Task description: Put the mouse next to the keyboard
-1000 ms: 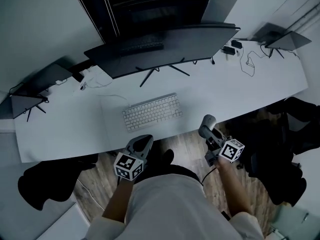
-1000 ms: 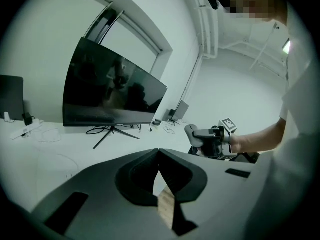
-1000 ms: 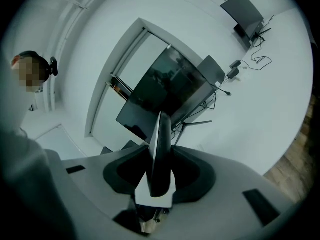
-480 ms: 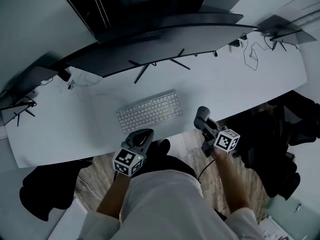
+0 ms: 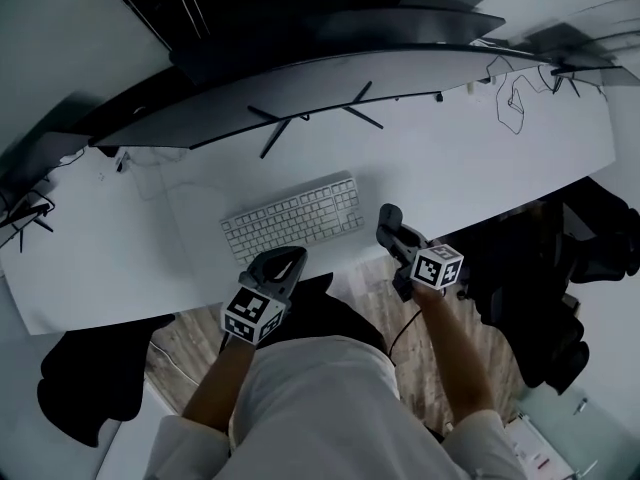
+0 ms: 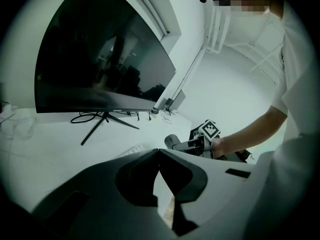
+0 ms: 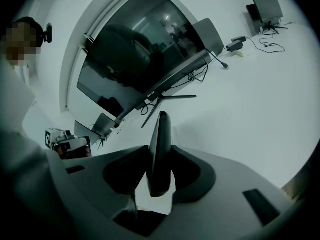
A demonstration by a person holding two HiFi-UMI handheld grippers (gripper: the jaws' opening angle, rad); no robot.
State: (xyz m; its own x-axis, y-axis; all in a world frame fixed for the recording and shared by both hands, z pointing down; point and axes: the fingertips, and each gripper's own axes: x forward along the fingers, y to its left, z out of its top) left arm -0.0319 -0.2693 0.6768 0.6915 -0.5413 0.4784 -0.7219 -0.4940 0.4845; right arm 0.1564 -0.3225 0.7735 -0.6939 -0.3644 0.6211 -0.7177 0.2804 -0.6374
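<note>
A white keyboard (image 5: pixel 291 218) lies on the white desk (image 5: pixel 470 168) in front of the monitor. My right gripper (image 5: pixel 393 234) is shut on a dark mouse (image 5: pixel 388 218) and holds it over the desk's front strip, just right of the keyboard. In the right gripper view the mouse (image 7: pixel 159 149) stands edge-on, pinched between the two jaws. My left gripper (image 5: pixel 286 261) sits at the desk's front edge below the keyboard. Its tips (image 6: pixel 159 152) touch, with nothing between them. The left gripper view also catches the right gripper (image 6: pixel 192 144) with the mouse (image 6: pixel 171 141).
A wide curved monitor (image 5: pixel 300 78) on a spider-leg stand (image 5: pixel 310 118) fills the desk's back. Cables (image 5: pixel 510 88) lie at the far right. Dark chairs or bags (image 5: pixel 545 268) stand beside the desk at the right, another dark shape (image 5: pixel 80 378) on the wooden floor at the left.
Both grippers have moved forward toward the desk. The right one has carried the mouse leftward, closer to the keyboard's right end. The head view has tipped further over the desk.
</note>
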